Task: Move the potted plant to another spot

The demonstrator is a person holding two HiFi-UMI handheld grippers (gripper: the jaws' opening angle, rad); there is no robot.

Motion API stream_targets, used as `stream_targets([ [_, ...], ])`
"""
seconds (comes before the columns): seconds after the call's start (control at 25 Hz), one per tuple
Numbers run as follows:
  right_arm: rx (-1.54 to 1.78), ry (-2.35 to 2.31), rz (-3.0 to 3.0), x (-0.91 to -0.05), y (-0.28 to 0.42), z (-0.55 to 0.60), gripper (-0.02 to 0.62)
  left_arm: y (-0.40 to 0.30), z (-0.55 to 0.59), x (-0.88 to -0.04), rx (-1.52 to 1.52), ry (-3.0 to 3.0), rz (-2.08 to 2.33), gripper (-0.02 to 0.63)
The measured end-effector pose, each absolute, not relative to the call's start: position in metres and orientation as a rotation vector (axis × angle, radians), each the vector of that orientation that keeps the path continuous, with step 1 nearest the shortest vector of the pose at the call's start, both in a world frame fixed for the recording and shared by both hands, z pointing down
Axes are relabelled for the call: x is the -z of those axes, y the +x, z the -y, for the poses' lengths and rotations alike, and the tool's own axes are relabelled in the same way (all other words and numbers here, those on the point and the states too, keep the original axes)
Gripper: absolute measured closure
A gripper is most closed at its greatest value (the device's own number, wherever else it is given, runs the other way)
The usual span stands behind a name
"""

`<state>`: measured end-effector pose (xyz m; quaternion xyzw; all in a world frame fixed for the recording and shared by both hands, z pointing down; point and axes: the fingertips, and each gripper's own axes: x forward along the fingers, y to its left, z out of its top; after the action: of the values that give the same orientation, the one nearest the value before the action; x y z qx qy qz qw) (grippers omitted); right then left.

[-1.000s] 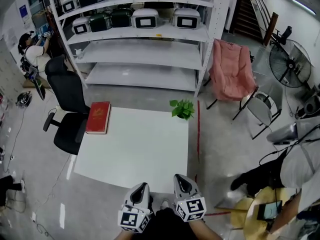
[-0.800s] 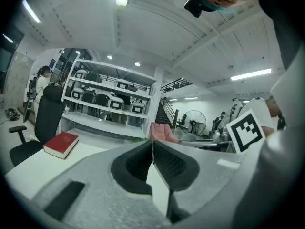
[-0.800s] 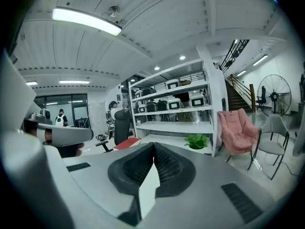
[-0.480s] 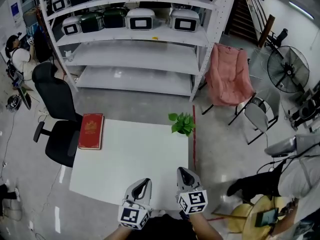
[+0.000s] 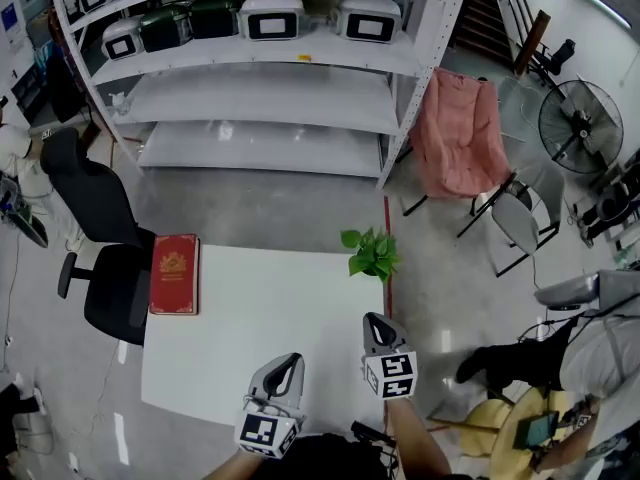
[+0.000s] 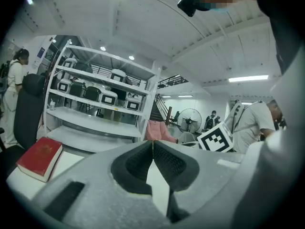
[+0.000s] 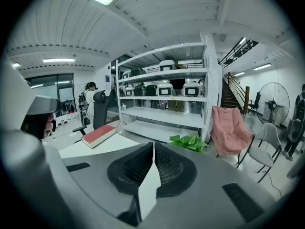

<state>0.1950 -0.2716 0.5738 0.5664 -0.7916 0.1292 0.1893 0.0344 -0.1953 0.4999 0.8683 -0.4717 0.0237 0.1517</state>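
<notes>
The potted plant [image 5: 370, 254], small with green leaves, stands at the far right corner of the white table [image 5: 262, 338]; its leaves [image 7: 188, 141] also show in the right gripper view. My right gripper [image 5: 377, 325] hovers above the table's near right part, short of the plant, jaws shut with nothing between them. At the near edge my left gripper [image 5: 284, 368] is shut and empty too. In both gripper views the jaw tips meet, for the left gripper [image 6: 152, 142] and the right gripper [image 7: 153, 144].
A red book [image 5: 174, 273] lies at the table's far left edge, beside a black office chair [image 5: 100, 238]. Behind stand white shelves [image 5: 260, 88] with machines, a pink folding chair [image 5: 455, 138] and a fan [image 5: 580, 113]. A person [image 5: 590, 338] sits at the right.
The head view has shifted, so the table sits lower in frame. My right gripper has moved forward and a little right, toward the plant. The left gripper has hardly moved.
</notes>
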Motion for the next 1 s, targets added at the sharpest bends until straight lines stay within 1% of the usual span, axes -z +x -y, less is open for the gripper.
stream_targets([
  [0.28, -0.342, 1.520, 2.079, -0.623, 0.213, 0.331, 0.580, 0.032, 0.222, -0.510, -0.087, 2.492, 1.307, 0.583],
  [0.44, -0.276, 1.366, 1.979, -0.653, 0.216, 0.359, 0.580, 0.029, 0.235, -0.513, -0.094, 2.491, 1.294, 0.583],
  [0.8, -0.096, 1.053, 1.741, -0.700, 0.232, 0.395, 0.580, 0.028, 0.254, -0.522, -0.092, 2.461, 1.288, 0.583],
  [1.0, -0.069, 0.939, 1.667, -0.724, 0.237, 0.404, 0.580, 0.028, 0.257, -0.532, -0.108, 2.447, 1.278, 0.583],
])
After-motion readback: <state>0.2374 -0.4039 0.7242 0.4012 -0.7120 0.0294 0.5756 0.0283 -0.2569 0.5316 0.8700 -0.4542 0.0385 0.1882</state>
